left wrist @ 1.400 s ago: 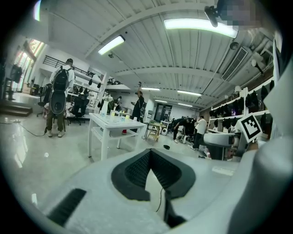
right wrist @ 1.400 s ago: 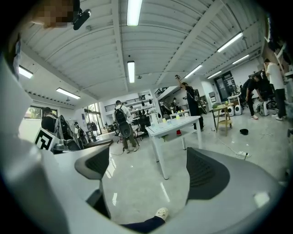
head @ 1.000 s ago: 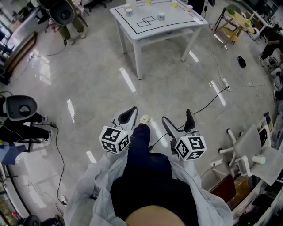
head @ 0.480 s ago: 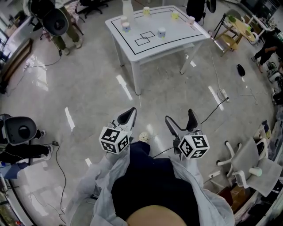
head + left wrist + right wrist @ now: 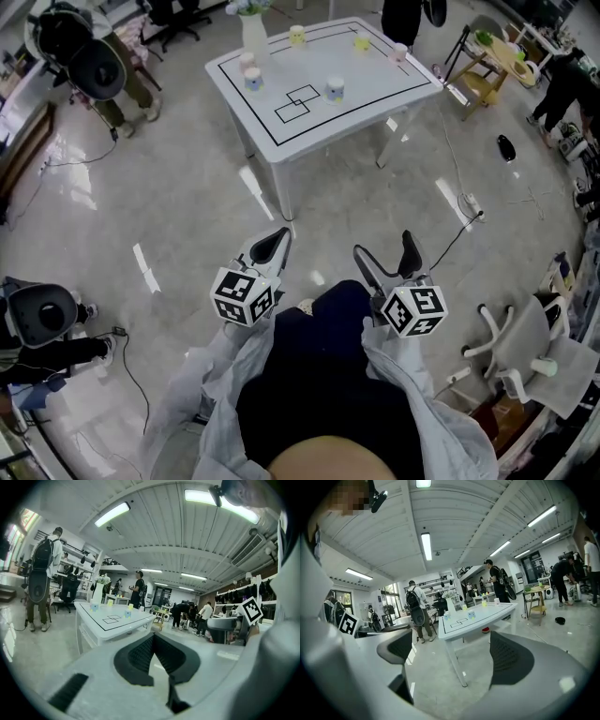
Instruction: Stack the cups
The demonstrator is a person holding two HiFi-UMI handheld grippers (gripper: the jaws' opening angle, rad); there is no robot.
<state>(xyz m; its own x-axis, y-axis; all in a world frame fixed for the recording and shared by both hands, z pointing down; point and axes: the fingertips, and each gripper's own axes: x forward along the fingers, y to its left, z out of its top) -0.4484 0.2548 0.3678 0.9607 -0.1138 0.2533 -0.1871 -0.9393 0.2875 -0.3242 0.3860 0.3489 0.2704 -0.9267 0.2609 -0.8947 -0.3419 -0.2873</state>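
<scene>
- A wide workshop room is seen, with a glossy grey floor [image 5: 187, 187], a ribbed ceiling and long strip lights.
- A white table [image 5: 375, 80] stands well ahead of the person; a black border line and two overlapping black rectangles [image 5: 298, 97] are marked on its top.
- A person with a dark backpack [image 5: 94, 66] is seen off the table's left edge, and a dark office chair [image 5: 42, 314] further back on that side.
- A wooden trolley [image 5: 492, 66] is placed beyond the table's right edge, and a white chair [image 5: 525, 328] stands near the person's right.
- A cable [image 5: 450, 220] is laid across the floor from the right gripper towards a power strip [image 5: 472, 203].
- A white vase [image 5: 253, 36] holding greenery stands near the table's far left corner.
- Six cups are spread over the tabletop, each upright and single:
  - a pale yellow cup [image 5: 297, 35] at the far edge;
  - a yellow cup [image 5: 362, 42] near the far right corner;
  - a pink cup [image 5: 400, 51] at the right edge;
  - a pinkish cup [image 5: 247, 62] and a blue-banded cup [image 5: 253, 79] near one another by the left edge;
  - a second blue-banded cup [image 5: 335, 89] just right of the rectangles.
- The left gripper [image 5: 279, 236] is held over the floor, well short of the table, clenched with its jaws meeting and nothing between them.
- The right gripper [image 5: 382, 242] is held alongside, its jaws spread wide and empty.
</scene>
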